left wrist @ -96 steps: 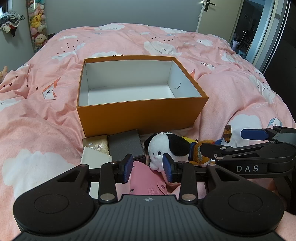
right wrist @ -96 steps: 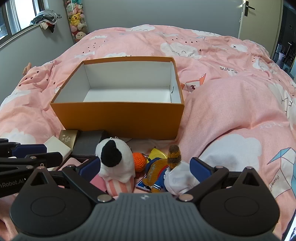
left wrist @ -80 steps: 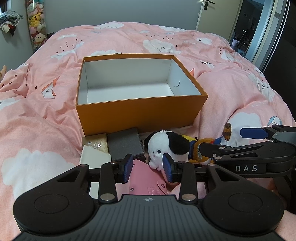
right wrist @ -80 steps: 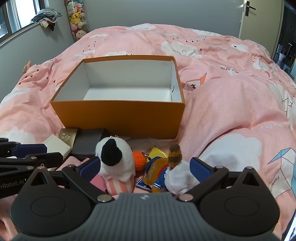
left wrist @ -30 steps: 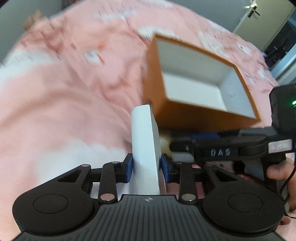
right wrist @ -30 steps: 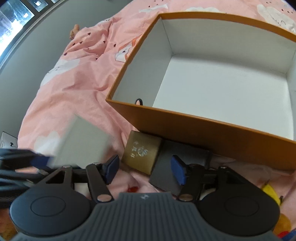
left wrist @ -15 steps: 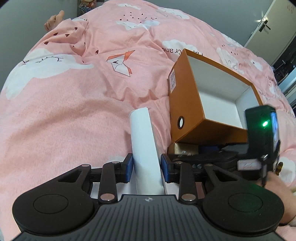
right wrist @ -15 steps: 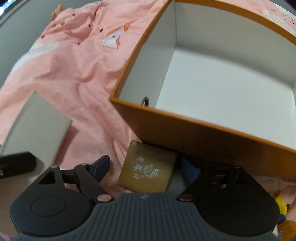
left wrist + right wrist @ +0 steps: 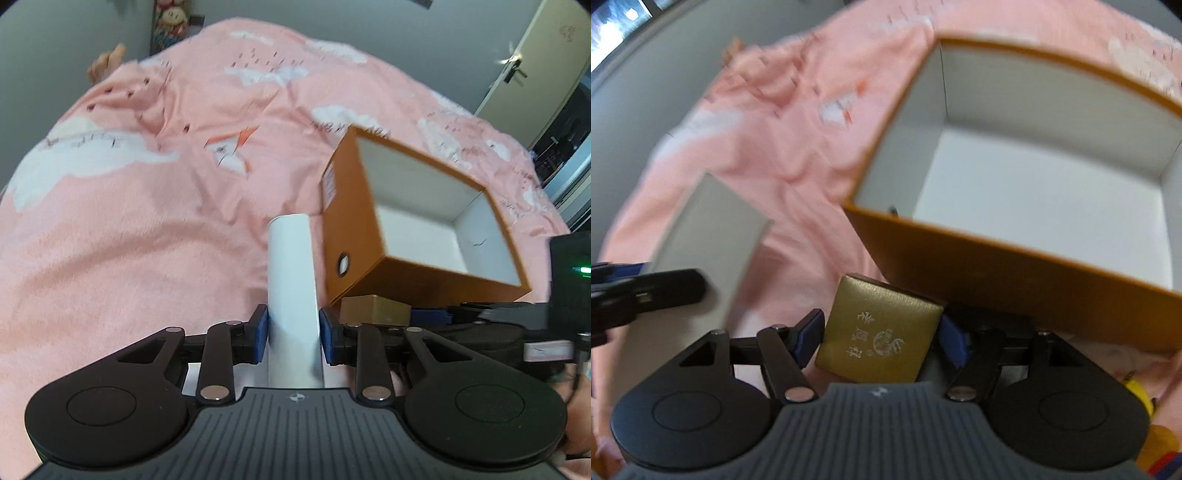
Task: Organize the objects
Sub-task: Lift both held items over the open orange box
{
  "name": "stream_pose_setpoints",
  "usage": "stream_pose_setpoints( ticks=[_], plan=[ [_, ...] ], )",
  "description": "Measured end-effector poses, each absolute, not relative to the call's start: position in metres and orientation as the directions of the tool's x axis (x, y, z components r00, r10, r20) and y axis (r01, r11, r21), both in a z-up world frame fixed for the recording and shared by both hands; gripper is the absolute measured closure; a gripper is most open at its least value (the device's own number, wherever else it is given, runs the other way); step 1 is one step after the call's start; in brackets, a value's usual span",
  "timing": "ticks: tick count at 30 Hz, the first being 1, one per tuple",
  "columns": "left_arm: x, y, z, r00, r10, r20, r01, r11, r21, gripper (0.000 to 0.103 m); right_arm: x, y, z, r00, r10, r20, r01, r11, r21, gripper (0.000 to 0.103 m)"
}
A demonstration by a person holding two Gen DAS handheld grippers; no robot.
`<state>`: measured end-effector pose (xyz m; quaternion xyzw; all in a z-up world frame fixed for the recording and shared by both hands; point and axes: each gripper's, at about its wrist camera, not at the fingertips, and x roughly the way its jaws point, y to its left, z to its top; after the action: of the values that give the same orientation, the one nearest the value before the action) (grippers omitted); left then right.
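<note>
A flat white box (image 9: 291, 266) stands edge-on between the blue pads of my left gripper (image 9: 293, 328), whose jaws are closing and press on both of its sides. In the right wrist view the same white box (image 9: 713, 236) hangs at the left. A small gold box (image 9: 875, 321) with printed characters sits tilted between the pads of my right gripper (image 9: 881, 334). These jaws are closing too, and the pads touch both of its sides. The gold box (image 9: 373, 308) is just in front of the open orange box (image 9: 417, 280), which is white inside and holds nothing.
Pink cloud-print bedding (image 9: 147, 221) lies under everything. A yellow toy (image 9: 1141, 398) peeks out at the lower right. A door (image 9: 535, 74) stands at the far right. Plush toys (image 9: 173, 18) hang by the back wall. A hand (image 9: 580, 398) shows at the lower right edge.
The gold box lay flat ahead of my right gripper's wide jaws; now it is tilted between them with the pads against it. My left gripper still holds the white box, slightly nearer the orange box.
</note>
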<state>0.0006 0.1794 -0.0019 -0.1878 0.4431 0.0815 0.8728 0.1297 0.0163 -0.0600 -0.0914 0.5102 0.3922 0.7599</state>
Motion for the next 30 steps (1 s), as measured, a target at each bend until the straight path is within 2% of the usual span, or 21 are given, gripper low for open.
stream_pose_setpoints(
  ticks=[8, 15, 22, 26, 30],
  plan=[
    [0.026, 0.142, 0.049, 0.687, -0.022, -0.726, -0.190, 0.959, -0.208, 0.072, 0.133, -0.046, 0.021, 0.325, 0.639, -0.697, -0.698, 0.660, 0.279, 0.034],
    [0.104, 0.098, 0.077, 0.705, -0.088, -0.704, -0.034, 0.987, -0.158, 0.072, 0.191, -0.085, 0.045, 0.424, 0.605, -0.674, -0.633, 0.731, 0.257, 0.034],
    [0.199, 0.072, 0.028, 0.579, -0.024, -0.815, -0.043, 0.997, -0.060, 0.072, 0.257, -0.088, 0.013, 0.405, 0.521, -0.752, -0.590, 0.777, 0.220, 0.035],
    [0.235, 0.066, -0.019, 0.482, 0.091, -0.871, -0.067, 0.996, 0.067, 0.072, 0.280, -0.087, -0.016, 0.372, 0.490, -0.788, -0.583, 0.785, 0.212, 0.035],
    [0.251, 0.062, -0.048, 0.417, 0.189, -0.889, -0.057, 0.982, 0.181, 0.072, 0.299, -0.080, -0.038, 0.325, 0.473, -0.819, -0.585, 0.781, 0.219, 0.035]
  ],
)
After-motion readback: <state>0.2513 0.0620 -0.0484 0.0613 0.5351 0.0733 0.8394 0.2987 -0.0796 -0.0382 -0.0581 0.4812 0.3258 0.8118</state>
